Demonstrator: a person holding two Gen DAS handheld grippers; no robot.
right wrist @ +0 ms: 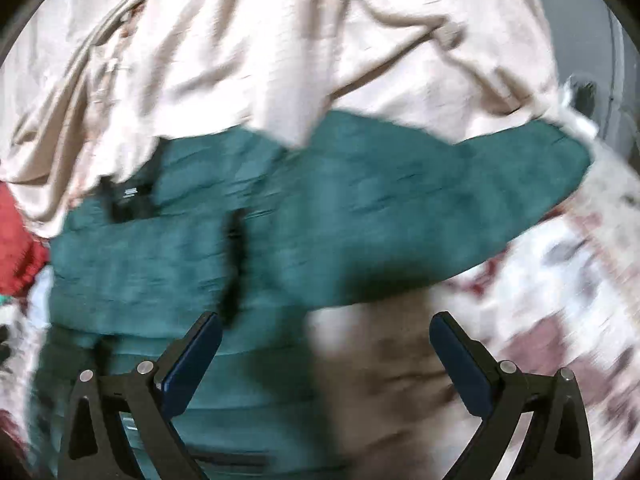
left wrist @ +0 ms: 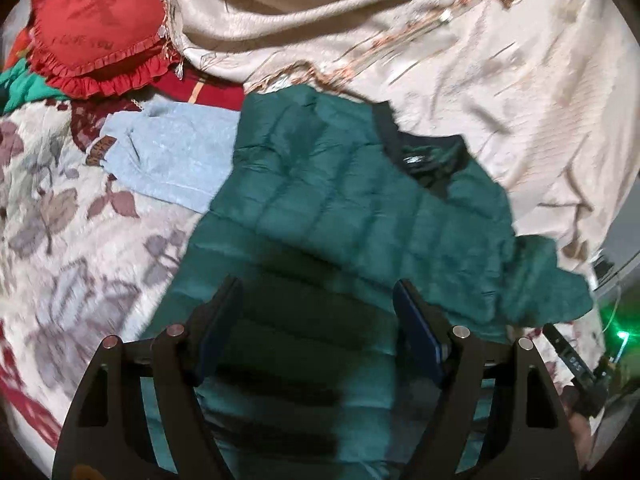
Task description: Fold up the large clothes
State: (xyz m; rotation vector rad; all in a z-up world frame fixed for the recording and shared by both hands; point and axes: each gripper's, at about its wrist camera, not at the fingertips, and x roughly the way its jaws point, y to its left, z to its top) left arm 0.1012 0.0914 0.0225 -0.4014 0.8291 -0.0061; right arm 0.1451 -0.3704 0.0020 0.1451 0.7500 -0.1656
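Observation:
A dark green quilted jacket (left wrist: 352, 216) lies spread on a floral bedspread (left wrist: 60, 216), its black collar (left wrist: 424, 156) toward the far side. My left gripper (left wrist: 318, 292) is open and empty, just above the jacket's body. In the right wrist view the jacket (right wrist: 280, 220) is blurred, with one sleeve (right wrist: 500, 184) stretched out to the right. My right gripper (right wrist: 326, 328) is open and empty, over the jacket's right edge and the bedspread (right wrist: 560, 300).
A crumpled beige cloth (left wrist: 500, 80) lies behind the jacket and also shows in the right wrist view (right wrist: 280, 48). A red frilled cushion (left wrist: 96, 24) and a light blue garment (left wrist: 176, 156) lie at the far left. The bed's edge and a green light (left wrist: 622, 334) are at right.

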